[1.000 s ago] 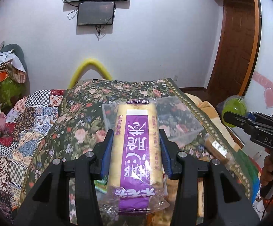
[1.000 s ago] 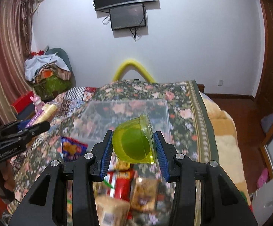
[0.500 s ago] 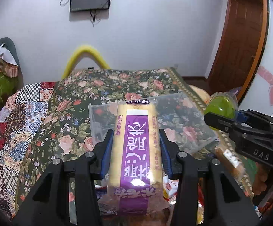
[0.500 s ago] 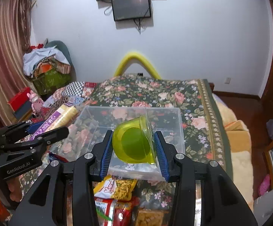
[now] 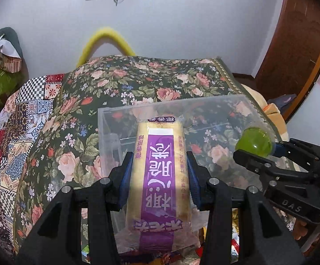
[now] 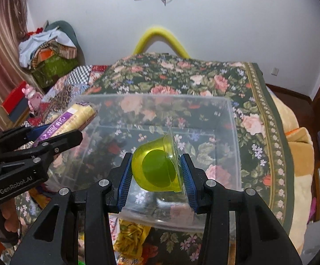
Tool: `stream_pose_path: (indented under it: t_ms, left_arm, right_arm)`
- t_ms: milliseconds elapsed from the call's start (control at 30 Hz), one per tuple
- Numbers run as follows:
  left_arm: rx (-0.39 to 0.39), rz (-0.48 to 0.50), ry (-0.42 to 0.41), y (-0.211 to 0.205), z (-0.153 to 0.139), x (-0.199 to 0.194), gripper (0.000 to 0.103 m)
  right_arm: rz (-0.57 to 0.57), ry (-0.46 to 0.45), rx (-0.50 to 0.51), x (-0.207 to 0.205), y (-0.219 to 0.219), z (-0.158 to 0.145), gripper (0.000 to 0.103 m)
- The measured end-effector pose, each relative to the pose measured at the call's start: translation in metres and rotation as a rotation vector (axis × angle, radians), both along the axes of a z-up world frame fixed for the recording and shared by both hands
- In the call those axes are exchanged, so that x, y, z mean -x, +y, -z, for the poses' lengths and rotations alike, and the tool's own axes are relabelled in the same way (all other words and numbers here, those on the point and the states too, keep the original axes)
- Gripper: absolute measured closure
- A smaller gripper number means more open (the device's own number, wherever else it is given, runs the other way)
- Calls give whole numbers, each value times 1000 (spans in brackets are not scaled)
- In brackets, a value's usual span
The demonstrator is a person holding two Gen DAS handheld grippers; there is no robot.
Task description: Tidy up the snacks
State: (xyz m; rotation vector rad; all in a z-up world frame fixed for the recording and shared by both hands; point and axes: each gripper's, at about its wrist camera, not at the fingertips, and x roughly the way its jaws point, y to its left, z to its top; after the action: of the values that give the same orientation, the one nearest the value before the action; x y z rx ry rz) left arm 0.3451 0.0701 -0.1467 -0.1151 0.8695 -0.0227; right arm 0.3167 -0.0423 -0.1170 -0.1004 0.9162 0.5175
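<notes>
**Two snacks poised over an empty bin on a flowered bed**

A bed (image 5: 151, 84) under a dark rose-print cover fills the middle of both wrist views and carries the work, with a patchwork quilt (image 5: 16, 132) at the left edge of the left view. On it, centre frame, stands a clear plastic storage bin (image 6: 235, 137), open-topped; the floral print shows through its floor and nothing appears to lie inside.

The left tool (image 5: 159, 176) is clamped on a long cracker pack (image 5: 160, 165) with a purple label, held lengthwise so its far end reaches over the bin's near wall, seemingly so it can go in end first. In the right view the right tool (image 6: 155, 172) grips a green jelly cup (image 6: 157, 165) tipped on its side, pads pressing base and rim, hanging over the bin's interior. Both snacks look ready for lowering and release.

Loose packets, one of yellow strips (image 6: 131, 236), lie at the bottom of the frame before the bin, apparently awaiting sorting.
</notes>
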Motion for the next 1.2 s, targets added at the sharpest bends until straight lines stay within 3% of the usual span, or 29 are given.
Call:
stream_pose_path:
  t_ms: [233, 367, 900, 1200]
  left_arm:
    - [12, 3, 44, -3, 13, -1, 58]
    - [-4, 26, 41, -6, 9, 5, 55]
    - [-63, 18, -159, 4, -64, 78, 34]
    - [-81, 4, -112, 16, -46, 116, 30]
  right_arm:
    - [1, 33, 18, -5, 0, 10, 60]
    - [16, 2, 6, -1, -5, -1, 59]
    - [67, -206, -15, 49, -44, -73, 48]
    - [118, -204, 8, 76, -85, -65, 45]
